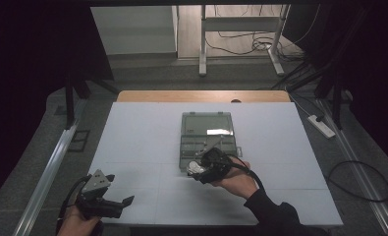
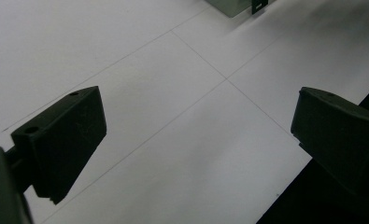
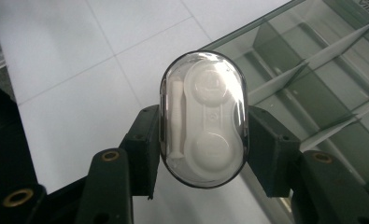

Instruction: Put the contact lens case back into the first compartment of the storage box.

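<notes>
A clear oval case with a white two-well insert and a small white stick sits between the jaws of my right gripper, which is shut on its long sides. In the high view that gripper hovers over the near left corner of an open grey compartment box, with the clear oval case pale at its tip. The box's divided cells lie right beside the held case. My left gripper rests at the table's near left, open and holding nothing; its jaws stand wide over bare white surface.
The white tabletop carries thin seam lines. A corner of the box shows far off in the left gripper view. A wooden strip edges the far side. Cables and a power strip lie on the floor at right.
</notes>
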`<state>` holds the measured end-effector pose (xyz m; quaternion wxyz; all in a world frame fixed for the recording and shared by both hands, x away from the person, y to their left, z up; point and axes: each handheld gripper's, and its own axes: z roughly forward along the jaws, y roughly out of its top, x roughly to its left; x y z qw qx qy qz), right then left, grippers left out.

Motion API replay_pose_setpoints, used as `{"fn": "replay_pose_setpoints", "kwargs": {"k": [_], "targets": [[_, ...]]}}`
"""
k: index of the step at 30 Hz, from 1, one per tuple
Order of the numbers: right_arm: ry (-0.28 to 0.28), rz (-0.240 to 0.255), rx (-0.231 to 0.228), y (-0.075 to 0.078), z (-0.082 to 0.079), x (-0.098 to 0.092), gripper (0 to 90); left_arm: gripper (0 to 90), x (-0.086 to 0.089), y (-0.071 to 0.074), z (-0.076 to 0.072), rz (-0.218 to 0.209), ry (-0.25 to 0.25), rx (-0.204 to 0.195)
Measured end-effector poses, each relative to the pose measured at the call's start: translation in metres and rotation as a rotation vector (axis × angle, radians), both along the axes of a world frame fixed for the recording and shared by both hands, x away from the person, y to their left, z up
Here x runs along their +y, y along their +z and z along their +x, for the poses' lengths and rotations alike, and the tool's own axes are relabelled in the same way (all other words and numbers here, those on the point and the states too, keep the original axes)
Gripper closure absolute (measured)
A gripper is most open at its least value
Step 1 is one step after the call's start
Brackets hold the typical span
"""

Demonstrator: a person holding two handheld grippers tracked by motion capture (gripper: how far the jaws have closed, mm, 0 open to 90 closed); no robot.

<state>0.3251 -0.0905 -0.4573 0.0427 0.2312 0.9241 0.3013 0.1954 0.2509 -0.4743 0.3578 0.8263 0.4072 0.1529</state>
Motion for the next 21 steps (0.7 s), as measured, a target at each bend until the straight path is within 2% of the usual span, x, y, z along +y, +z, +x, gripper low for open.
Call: {"fn": "replay_pose_setpoints", "kwargs": {"k": [21], "targets": [[-0.087, 0.034, -0.029, 0.003, 0.036, 0.017, 48.7, 3.4, 0.000, 0.000, 0.000, 0.000, 0.002, 0.000]]}}
